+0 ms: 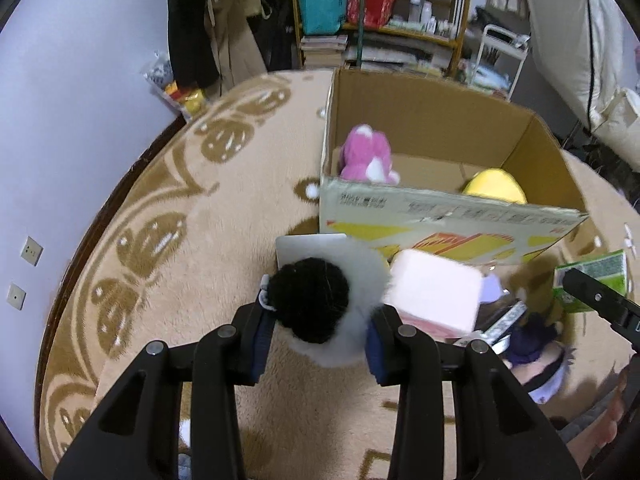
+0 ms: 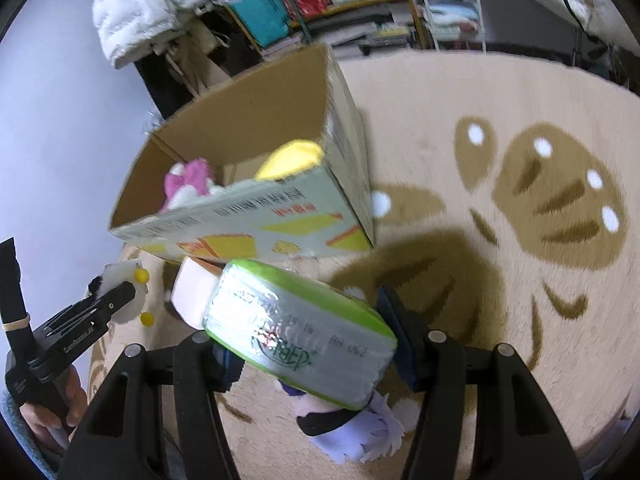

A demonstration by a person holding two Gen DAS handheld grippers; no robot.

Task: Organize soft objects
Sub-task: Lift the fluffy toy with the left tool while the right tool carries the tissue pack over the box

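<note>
My left gripper [image 1: 318, 322] is shut on a black-and-white plush toy [image 1: 320, 300], held above the rug in front of the cardboard box [image 1: 452, 216]. My right gripper [image 2: 310, 340] is shut on a green-and-silver tissue pack [image 2: 296, 332], held near the box's front right corner [image 2: 336, 216]. Inside the box lie a pink plush [image 1: 368, 154] and a yellow plush [image 1: 496, 186]; both also show in the right wrist view, the pink plush [image 2: 188, 184] and the yellow plush [image 2: 292, 158]. A pink soft block [image 1: 436, 292] lies in front of the box.
A purple-haired doll [image 2: 352, 428] lies on the beige patterned rug [image 1: 200, 220] under the tissue pack. Shelves with bags and books [image 1: 360, 12] stand behind the box. Hanging clothes [image 1: 212, 20] and a purple wall are on the left.
</note>
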